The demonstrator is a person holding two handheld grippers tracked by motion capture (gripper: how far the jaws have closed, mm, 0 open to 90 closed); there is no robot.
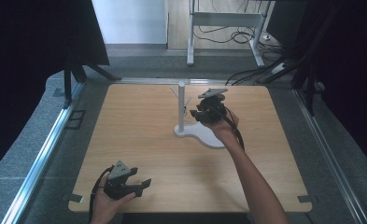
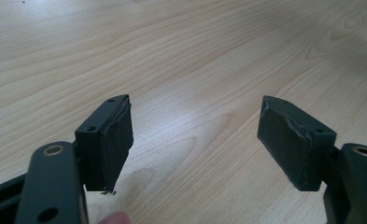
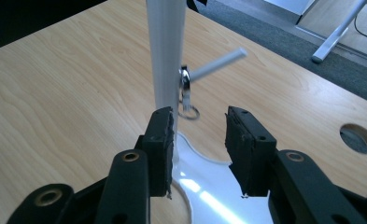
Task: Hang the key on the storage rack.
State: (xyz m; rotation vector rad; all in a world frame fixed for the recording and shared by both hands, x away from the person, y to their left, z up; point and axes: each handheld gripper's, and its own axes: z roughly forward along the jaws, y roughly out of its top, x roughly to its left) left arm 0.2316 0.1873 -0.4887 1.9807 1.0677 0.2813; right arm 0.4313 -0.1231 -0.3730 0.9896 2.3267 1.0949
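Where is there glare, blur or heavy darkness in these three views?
High view: dark corners, table evenly lit. Left gripper view: soft sheen on the wood between the pads, sharp. Right gripper view: bright glare streak on the white stand base; the hanging key ring is slightly soft.

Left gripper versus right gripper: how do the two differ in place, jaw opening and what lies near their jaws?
The left gripper sits at the table's near edge; the right gripper is farther out, beside the white stand. The left gripper's jaws gape wide over bare wood; the right gripper's stand closer together, nothing between them. A small metal ring hangs on the stand's peg just ahead of the right gripper. Both are black, hand-held and open.
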